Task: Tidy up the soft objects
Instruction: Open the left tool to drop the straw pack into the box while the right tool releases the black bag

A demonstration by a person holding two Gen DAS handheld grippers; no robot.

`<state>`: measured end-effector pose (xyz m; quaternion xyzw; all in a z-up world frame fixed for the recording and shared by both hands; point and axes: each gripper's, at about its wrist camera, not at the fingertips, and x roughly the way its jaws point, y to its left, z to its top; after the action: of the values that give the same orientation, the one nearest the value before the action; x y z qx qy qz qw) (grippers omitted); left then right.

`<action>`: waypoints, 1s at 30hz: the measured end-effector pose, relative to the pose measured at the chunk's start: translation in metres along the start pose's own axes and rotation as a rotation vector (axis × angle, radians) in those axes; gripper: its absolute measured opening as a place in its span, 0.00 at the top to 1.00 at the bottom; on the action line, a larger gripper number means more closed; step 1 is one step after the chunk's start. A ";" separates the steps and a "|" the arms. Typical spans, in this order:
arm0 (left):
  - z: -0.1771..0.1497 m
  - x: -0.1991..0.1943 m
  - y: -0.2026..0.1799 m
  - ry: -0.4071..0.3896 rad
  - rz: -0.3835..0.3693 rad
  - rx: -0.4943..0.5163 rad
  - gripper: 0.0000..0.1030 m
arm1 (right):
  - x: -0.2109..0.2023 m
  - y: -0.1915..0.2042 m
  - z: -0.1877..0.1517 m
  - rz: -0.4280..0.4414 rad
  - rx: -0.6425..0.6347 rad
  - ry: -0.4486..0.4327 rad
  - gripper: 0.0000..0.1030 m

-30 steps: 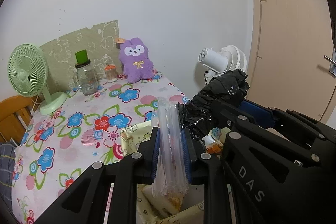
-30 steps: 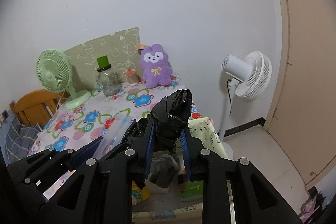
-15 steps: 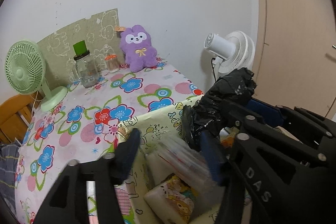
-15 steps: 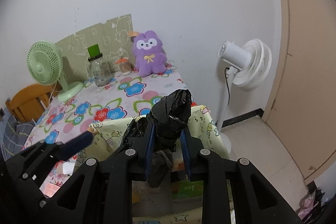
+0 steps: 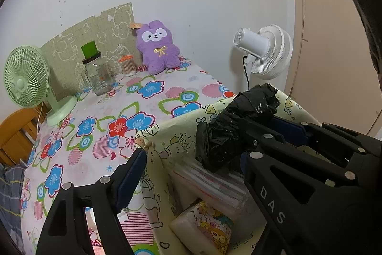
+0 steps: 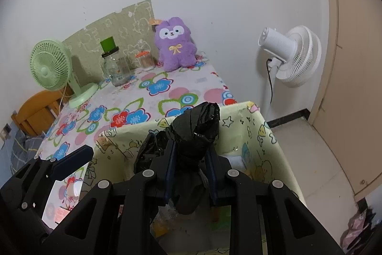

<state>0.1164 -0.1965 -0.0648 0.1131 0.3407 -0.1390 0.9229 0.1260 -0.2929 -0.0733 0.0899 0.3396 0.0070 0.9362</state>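
My right gripper (image 6: 190, 170) is shut on a rolled black plastic bag (image 6: 195, 128) and holds it over the yellow cartoon-print fabric basket (image 6: 253, 126). The bag also shows in the left wrist view (image 5: 238, 126). My left gripper (image 5: 191, 173) is open and empty over the same basket (image 5: 167, 135). A clear packet of plastic bags (image 5: 214, 181) lies inside the basket below it, beside a cartoon-print tissue pack (image 5: 205, 228). A purple plush bunny (image 5: 156, 47) sits at the far end of the table.
The floral table (image 5: 100, 135) holds a green desk fan (image 5: 28, 80), a glass jar with a green lid (image 5: 95, 71) and a small orange-lidded jar (image 5: 127, 65). A white floor fan (image 6: 289, 56) stands right of the table. A wooden chair (image 6: 35, 111) is at the left.
My left gripper opened and let go of the clear packet, which now lies in the basket. Both views have risen a little. The right gripper still holds the black bag.
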 end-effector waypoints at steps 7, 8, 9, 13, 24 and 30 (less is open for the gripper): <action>0.000 0.003 -0.001 0.020 -0.020 -0.003 0.18 | 0.002 -0.005 -0.001 -0.016 0.019 0.027 0.68; -0.001 0.003 -0.001 0.022 -0.020 -0.003 0.18 | 0.002 -0.005 -0.001 -0.029 0.022 0.031 0.64; -0.001 0.003 -0.002 0.023 -0.021 -0.004 0.18 | 0.001 -0.006 -0.002 -0.038 0.027 0.033 0.62; -0.001 0.003 -0.003 0.027 -0.031 -0.009 0.16 | -0.003 -0.014 -0.003 -0.042 0.055 0.042 0.49; -0.002 -0.014 -0.008 -0.004 -0.063 -0.012 0.10 | -0.027 -0.010 -0.008 -0.030 0.047 0.000 0.21; -0.004 -0.025 -0.006 -0.021 -0.069 -0.020 0.08 | -0.041 -0.006 -0.010 -0.031 0.037 -0.023 0.18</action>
<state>0.0938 -0.1969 -0.0518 0.0906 0.3359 -0.1686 0.9222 0.0879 -0.2998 -0.0554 0.1021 0.3305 -0.0151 0.9381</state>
